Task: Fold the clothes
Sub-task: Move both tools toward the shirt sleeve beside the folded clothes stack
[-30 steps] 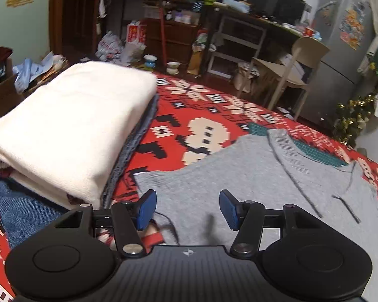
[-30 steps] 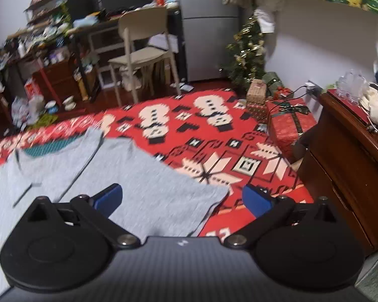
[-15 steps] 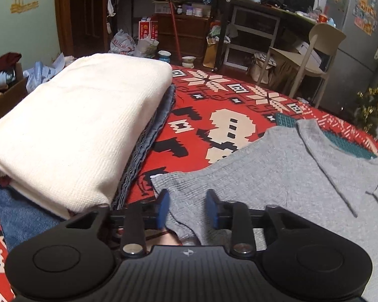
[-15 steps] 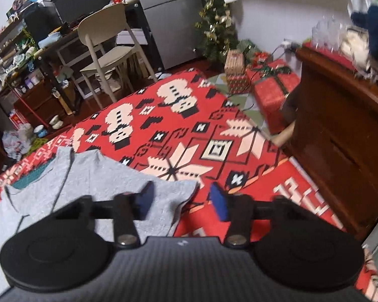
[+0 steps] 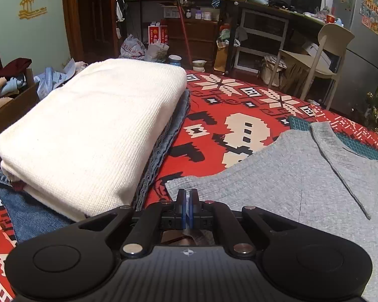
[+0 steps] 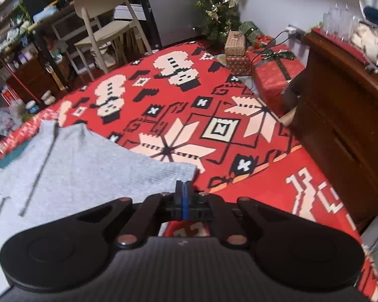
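Note:
A grey knit shirt [image 5: 284,176] lies flat on the red patterned blanket [image 5: 214,125], its sleeve folded across the body. My left gripper [image 5: 188,196] is shut, its blue pads pinching the shirt's near left hem corner. The same grey shirt [image 6: 83,166] shows in the right wrist view, with my right gripper [image 6: 184,191] shut on the hem close to its right corner. Both grippers point down at the blanket along the shirt's near edge.
A stack of folded clothes topped by a cream knit [image 5: 93,130], over blue and denim pieces, sits left of the shirt. A wooden dresser [image 6: 340,115] and wrapped gift boxes [image 6: 274,73] stand right of the blanket. A beige chair [image 6: 105,25] and cluttered desks stand beyond.
Both grippers went from open to shut, closing on the grey shirt's hem corners. The right gripper moved down and toward the shirt's right corner; the left barely shifted.

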